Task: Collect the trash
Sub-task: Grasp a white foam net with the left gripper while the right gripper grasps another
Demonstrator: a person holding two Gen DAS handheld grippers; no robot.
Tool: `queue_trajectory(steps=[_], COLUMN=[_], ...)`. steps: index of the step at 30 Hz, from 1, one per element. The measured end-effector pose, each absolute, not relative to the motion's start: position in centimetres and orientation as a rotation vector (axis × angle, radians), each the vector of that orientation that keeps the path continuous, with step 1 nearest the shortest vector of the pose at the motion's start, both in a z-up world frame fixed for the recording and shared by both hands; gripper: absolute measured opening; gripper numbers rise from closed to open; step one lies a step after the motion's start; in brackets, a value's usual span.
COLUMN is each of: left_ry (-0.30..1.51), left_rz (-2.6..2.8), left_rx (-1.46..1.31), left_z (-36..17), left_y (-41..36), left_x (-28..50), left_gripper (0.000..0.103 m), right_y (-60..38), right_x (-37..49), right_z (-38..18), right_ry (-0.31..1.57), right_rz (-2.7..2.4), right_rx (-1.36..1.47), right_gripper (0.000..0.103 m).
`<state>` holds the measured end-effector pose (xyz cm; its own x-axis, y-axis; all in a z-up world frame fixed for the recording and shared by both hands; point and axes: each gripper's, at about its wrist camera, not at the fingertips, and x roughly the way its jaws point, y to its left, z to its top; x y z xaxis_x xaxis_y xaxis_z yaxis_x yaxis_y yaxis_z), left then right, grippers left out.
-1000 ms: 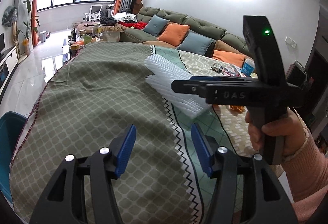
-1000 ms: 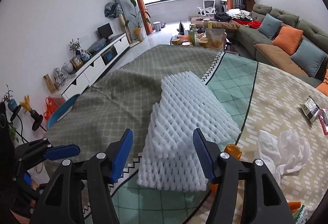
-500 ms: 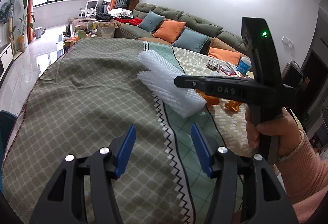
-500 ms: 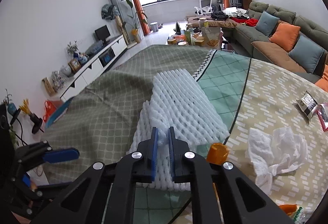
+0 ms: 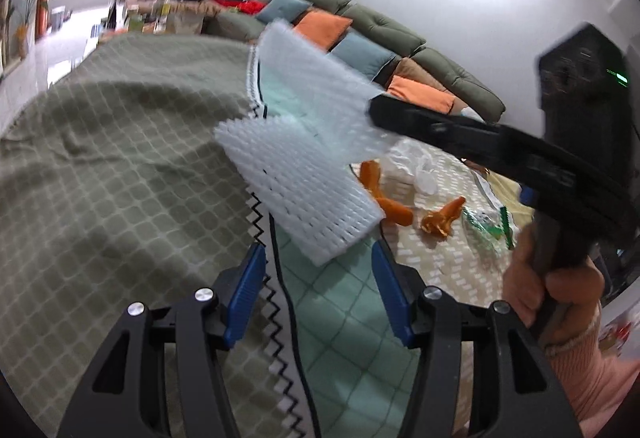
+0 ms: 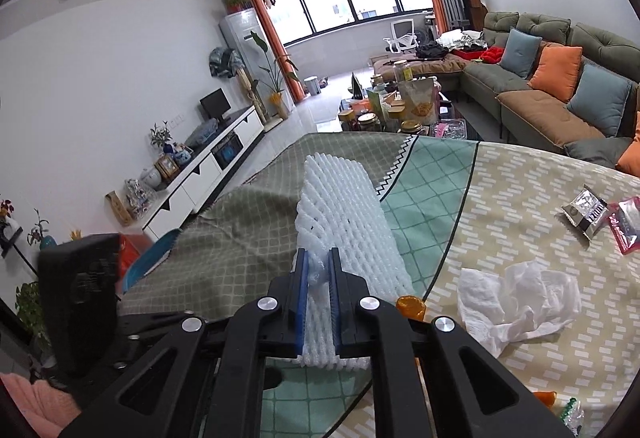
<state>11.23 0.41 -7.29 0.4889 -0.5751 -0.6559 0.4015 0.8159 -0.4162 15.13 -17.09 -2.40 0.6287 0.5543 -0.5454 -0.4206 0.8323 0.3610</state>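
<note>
My right gripper [image 6: 318,270] is shut on white foam netting [image 6: 344,213] and holds it lifted above the cloth-covered table [image 6: 500,189]. In the left wrist view the same foam netting [image 5: 304,165] hangs in the air from the right gripper [image 5: 374,109], just ahead of my left gripper [image 5: 318,290], which is open and empty. Orange peels [image 5: 394,211] and a crumpled white tissue [image 6: 520,298] lie on the table to the right. Snack wrappers [image 6: 586,209] lie further right.
A green plastic wrapper [image 5: 486,226] lies near the peels. A blue bin [image 6: 150,262] stands beside the table's left edge. A sofa with cushions [image 6: 560,77] runs along the right wall. A cluttered coffee table [image 6: 396,109] stands beyond the table.
My right gripper closed on the foam netting and lifted it off the table. The left gripper stayed open and swung closer to the netting.
</note>
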Motion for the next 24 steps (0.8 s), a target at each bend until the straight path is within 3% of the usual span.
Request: queue_trajectory(steps=[2,7,8,12,24], left_ry=[0.887,0.918,0.921,0.919,0.810], left_rz=[-0.601,-0.633,-0.635,-0.641,-0.578], left_rx=[-0.237,-0.313,-0.316,-0.333,-0.298], left_z=[-7.6,-8.2,-8.3,-8.6,-5.9], left_y=[0.3,0.4,0.4,0.5,3.8], left_x=[11.8,13.1,13.2,12.8,10.2], left_gripper=[0.052,0.032,0.024,0.015,0.013], right_y=[-17.3,-18.1,-18.1,-18.1,-16.1], right_x=[15.1,15.3,15.3,15.3,14.9], right_z=[-2.4,-2.7,-2.7,-2.8,-1.9], right_ry=[0.692,0.696,0.696,0.695,0.678], right_rz=[0.568,0.577,0.576,0.582,0.653], right_rx=[0.217,0.240,0.242,0.247,0.249], right_gripper=[0.010,0.010,0.010,0.010,0.010])
